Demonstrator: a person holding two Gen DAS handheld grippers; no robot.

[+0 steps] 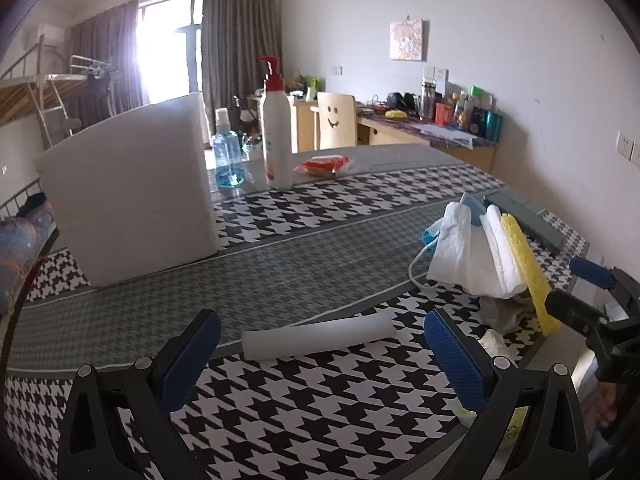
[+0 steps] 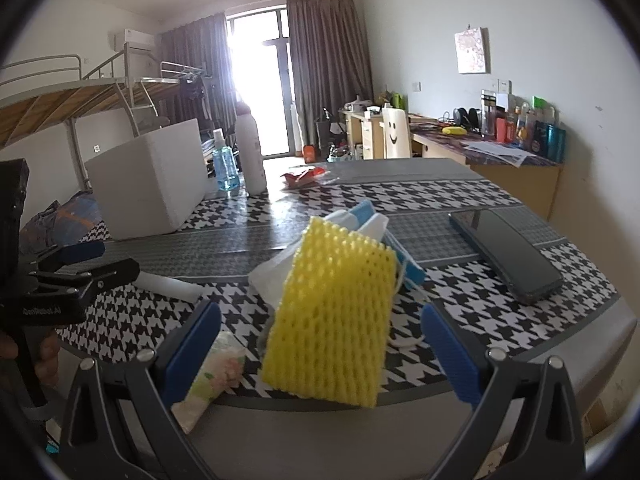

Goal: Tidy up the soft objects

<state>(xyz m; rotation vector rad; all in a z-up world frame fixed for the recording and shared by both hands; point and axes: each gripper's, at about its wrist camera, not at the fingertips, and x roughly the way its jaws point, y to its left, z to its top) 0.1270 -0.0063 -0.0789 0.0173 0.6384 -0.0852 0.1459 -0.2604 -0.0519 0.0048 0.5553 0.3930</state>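
A pile of soft things leans on the houndstooth table: a yellow foam net in front, white tissue paper and a blue face mask behind it. A white foam tube lies on the table between the fingers of my open left gripper. My right gripper is open with the yellow net between its fingers. A floral tissue pack lies by its left finger. The right gripper also shows at the right edge of the left wrist view.
A white foam box stands at the back left. A blue spray bottle, a white pump bottle and a red packet stand behind. A dark phone lies at the right. The table edge is near both grippers.
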